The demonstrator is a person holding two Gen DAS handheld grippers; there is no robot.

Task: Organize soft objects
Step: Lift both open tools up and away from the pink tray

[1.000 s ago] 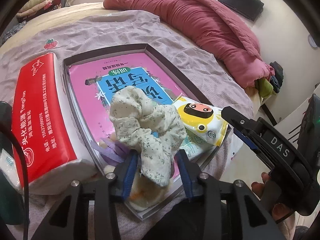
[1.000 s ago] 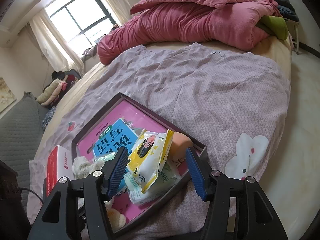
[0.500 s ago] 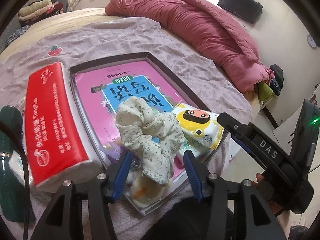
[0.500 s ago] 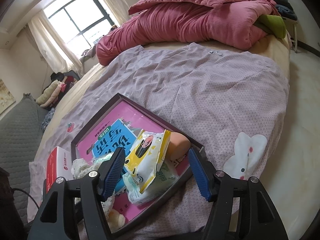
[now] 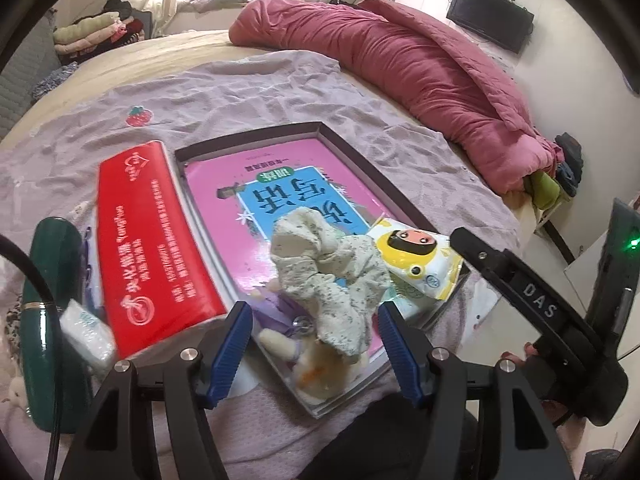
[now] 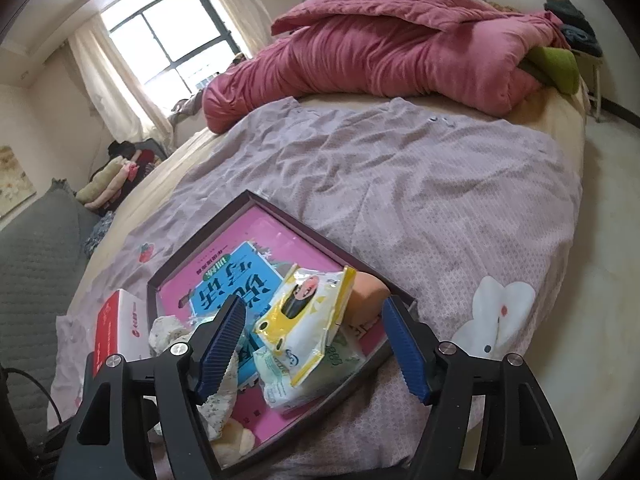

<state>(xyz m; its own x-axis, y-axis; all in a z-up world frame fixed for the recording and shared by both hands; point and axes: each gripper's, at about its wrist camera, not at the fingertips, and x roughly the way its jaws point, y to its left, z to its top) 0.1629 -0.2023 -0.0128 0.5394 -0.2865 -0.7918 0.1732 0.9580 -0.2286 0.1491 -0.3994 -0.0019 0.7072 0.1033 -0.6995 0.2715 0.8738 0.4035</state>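
Left wrist view: left gripper (image 5: 314, 342) jaws opening around floral scrunchie (image 5: 332, 276) at the tray (image 5: 360, 152) near edge; right gripper (image 6: 314, 346) opening over yellow packet (image 6: 304, 320).

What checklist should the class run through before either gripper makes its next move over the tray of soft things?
1. Left gripper clear of the floral scrunchie: ok, jaws opening, pads apart from it.
2. Right gripper clear of the yellow wipes pack: ok, jaws opening, nothing pressed.
3. Scrunchie inside the tray: ok.
4. Wipes pack settled: not ok, it leans tilted on other items.
5. Red tissue pack in the tray: not ok, it lies beside it.
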